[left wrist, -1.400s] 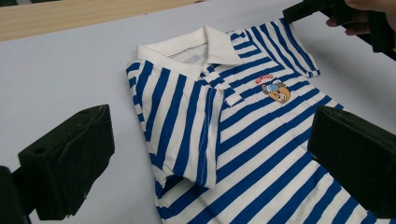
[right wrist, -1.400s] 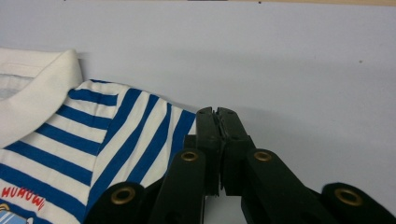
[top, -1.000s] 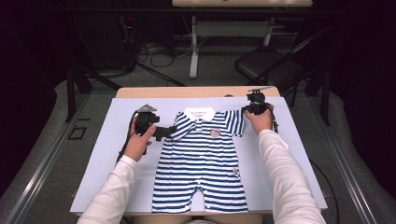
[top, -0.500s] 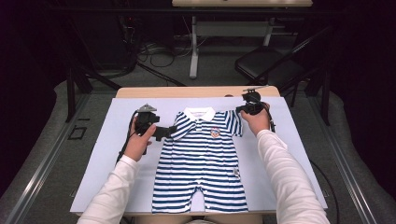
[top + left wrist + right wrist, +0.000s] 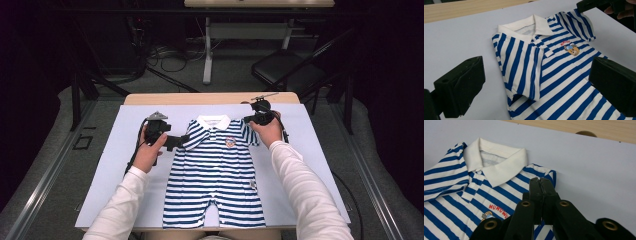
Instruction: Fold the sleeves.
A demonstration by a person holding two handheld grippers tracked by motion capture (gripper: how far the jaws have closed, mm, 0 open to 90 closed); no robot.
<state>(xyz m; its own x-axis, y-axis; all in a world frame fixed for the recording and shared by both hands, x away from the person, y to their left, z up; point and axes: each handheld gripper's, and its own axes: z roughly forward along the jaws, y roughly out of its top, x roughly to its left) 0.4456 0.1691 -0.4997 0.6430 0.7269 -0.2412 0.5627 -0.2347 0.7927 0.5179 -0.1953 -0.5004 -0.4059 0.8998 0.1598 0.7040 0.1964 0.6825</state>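
**Operator:** On the pale sheet [image 5: 100, 170] covering the table [image 5: 210, 98], the striped romper [image 5: 215, 175] lay flat, front up, its long axis running from collar [image 5: 496, 167] at the far side to legs at the near edge.

**Inspector:** Gripper positions?

**Operator:** Left gripper [image 5: 172, 141] stood beside one short sleeve [image 5: 522, 72], jaws spread wide with the sleeve between them, not pressing. Right gripper [image 5: 541, 185] had its jaws closed together over the opposite sleeve [image 5: 250, 131]; I judged the fabric pinched (the contact itself was hidden).

**Inspector:** Material?

**Operator:** Soft knit, blue and white stripes, plain white collar, small chest emblem [image 5: 571, 49]. Each sleeve lay nearest its own hand.
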